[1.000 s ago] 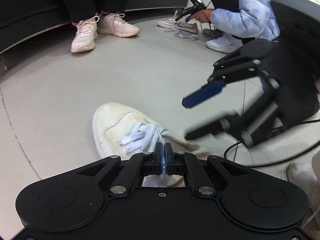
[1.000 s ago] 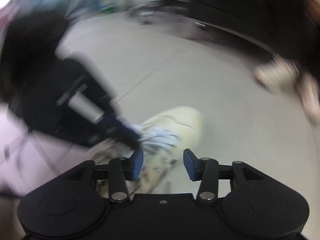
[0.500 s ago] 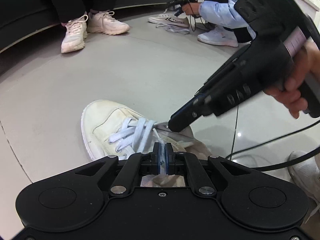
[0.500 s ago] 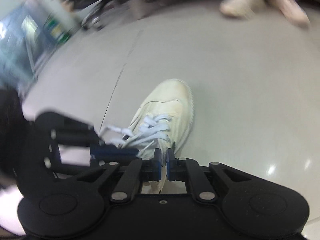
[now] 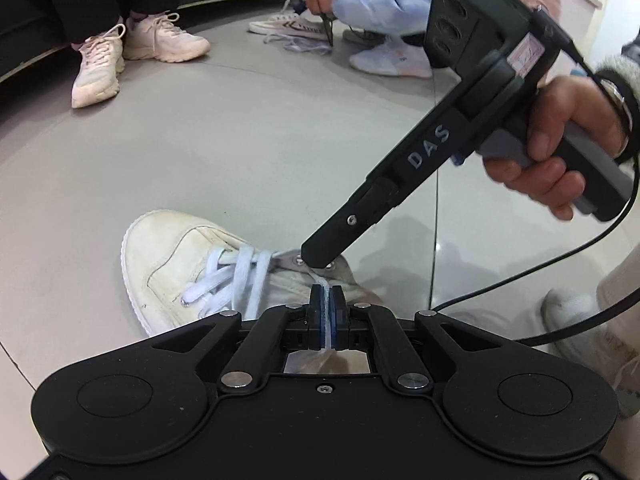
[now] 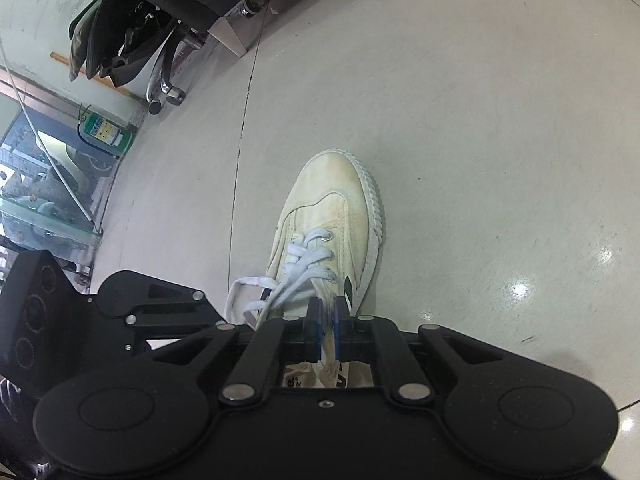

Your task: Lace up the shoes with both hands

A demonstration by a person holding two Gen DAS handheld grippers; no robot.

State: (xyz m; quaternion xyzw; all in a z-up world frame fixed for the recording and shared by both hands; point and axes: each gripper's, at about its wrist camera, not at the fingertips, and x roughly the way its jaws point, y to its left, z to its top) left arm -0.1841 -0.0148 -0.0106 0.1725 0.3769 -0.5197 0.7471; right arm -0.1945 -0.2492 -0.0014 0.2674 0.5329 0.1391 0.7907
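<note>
Since the earlier frame, the right gripper (image 6: 327,330) has rolled over and clamped a white flat lace (image 6: 327,322). On the left, the left gripper (image 5: 327,317) pinches the other lace end, with the cream canvas shoe (image 5: 168,256) near on the grey floor (image 5: 260,140). I think both hands should pull evenly and keep the strands untwisted.

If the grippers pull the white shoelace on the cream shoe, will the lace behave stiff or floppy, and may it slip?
Probably floppy: the white shoelace hangs in a loose loop beside the cream shoe. It looks flat and woven, so it likely grips the pads rather than slips; the left gripper is shut on a strand. The shoe seems light and might slide on the glossy floor.
</note>
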